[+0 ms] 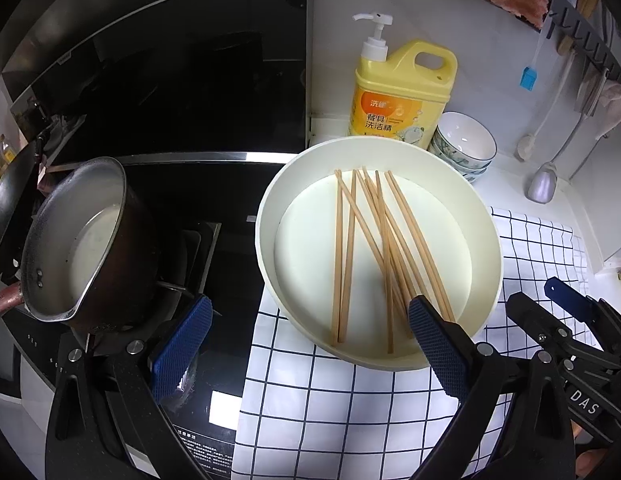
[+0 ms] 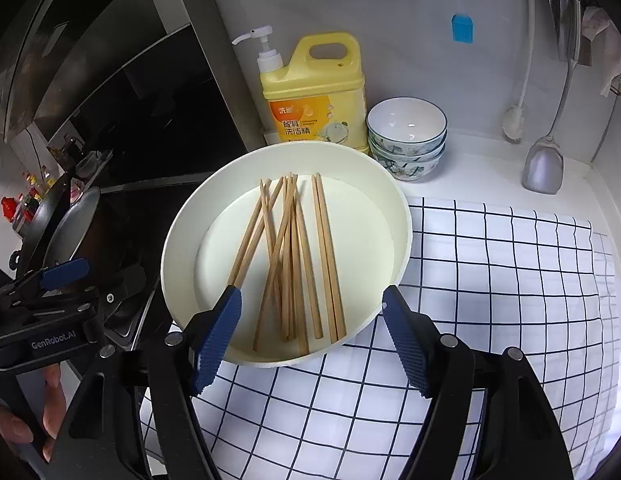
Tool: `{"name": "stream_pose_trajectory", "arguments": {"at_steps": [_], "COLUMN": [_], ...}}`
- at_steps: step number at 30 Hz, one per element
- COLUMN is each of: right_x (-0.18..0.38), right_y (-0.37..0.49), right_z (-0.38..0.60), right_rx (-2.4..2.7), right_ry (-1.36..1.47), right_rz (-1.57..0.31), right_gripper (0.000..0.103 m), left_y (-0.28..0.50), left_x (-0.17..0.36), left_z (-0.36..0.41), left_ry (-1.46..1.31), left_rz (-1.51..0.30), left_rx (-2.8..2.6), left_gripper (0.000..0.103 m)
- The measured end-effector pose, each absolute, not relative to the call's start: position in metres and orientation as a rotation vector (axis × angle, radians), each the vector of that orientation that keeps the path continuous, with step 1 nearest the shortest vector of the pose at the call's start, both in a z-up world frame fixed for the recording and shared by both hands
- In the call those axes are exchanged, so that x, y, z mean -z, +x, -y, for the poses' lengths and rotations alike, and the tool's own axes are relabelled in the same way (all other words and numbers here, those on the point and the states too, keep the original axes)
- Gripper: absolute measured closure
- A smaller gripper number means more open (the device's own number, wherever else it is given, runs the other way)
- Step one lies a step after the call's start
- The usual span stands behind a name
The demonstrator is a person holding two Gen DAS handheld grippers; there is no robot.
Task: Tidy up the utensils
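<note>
Several wooden chopsticks [image 1: 374, 248] lie loosely crossed in a round cream basin [image 1: 266, 208] on a checked cloth; they also show in the right wrist view [image 2: 294, 256] inside the basin [image 2: 402, 216]. My left gripper [image 1: 306, 344] is open and empty, its right finger over the basin's near rim, its left finger over the stove. My right gripper [image 2: 314, 340] is open and empty, its fingers either side of the basin's near edge. The right gripper [image 1: 566, 304] shows at the right of the left wrist view; the left gripper [image 2: 62, 276] shows at the left of the right wrist view.
A saucepan [image 1: 82, 240] sits on the black stove at left. A yellow detergent bottle [image 2: 314, 92] and stacked bowls [image 2: 406, 136] stand behind the basin. Ladles and a brush [image 2: 542, 168] hang on the right wall. The checked cloth [image 2: 490, 280] covers the counter.
</note>
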State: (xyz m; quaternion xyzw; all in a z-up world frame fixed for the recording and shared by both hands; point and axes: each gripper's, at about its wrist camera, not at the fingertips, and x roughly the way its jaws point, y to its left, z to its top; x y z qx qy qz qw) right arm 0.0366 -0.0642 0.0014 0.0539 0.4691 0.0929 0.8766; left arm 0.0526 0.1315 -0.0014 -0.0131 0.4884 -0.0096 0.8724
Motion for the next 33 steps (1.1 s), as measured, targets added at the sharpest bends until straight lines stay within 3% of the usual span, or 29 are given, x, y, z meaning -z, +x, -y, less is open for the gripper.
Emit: {"name": "stream_pose_trajectory", "arguments": {"at_steps": [33], "right_x": [-0.0068], "right_y": [0.0333], "right_z": [0.0635], "right_rx": [-0.184], "right_ry": [0.102], "right_rz": [-0.992], "right_gripper": [0.032], "left_y": [0.0463], "left_x": [-0.0038], "left_z": [-0.1312], "left_ry": [-0.034], "left_rz": [-1.017], "left_rx": [0.021], "left_gripper": [0.006]}}
